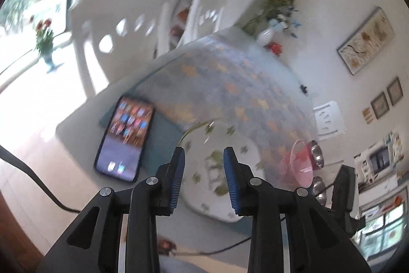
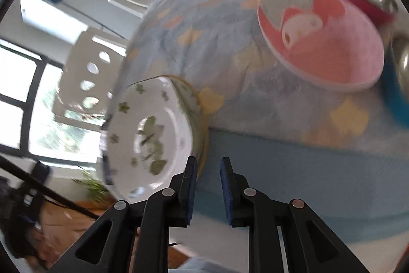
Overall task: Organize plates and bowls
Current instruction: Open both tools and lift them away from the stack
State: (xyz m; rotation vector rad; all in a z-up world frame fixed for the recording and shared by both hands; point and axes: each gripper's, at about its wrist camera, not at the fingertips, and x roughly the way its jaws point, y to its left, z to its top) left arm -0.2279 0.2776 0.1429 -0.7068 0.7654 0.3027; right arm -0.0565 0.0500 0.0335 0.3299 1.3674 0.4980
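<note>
A white plate with green leaf prints lies at the near edge of the table, directly under my left gripper. Its blue pads stand apart with nothing between them, above the plate. In the right wrist view the same white plate rests on a gold-rimmed plate. My right gripper hovers just right of their rim. Its jaws are nearly closed and empty. A pink cartoon bowl sits further along the table.
Two steel bowls stand beside the pink bowl. A lit phone lies left of the plates. The blue patterned tablecloth carries a white flower vase at its far end. White chairs surround the table.
</note>
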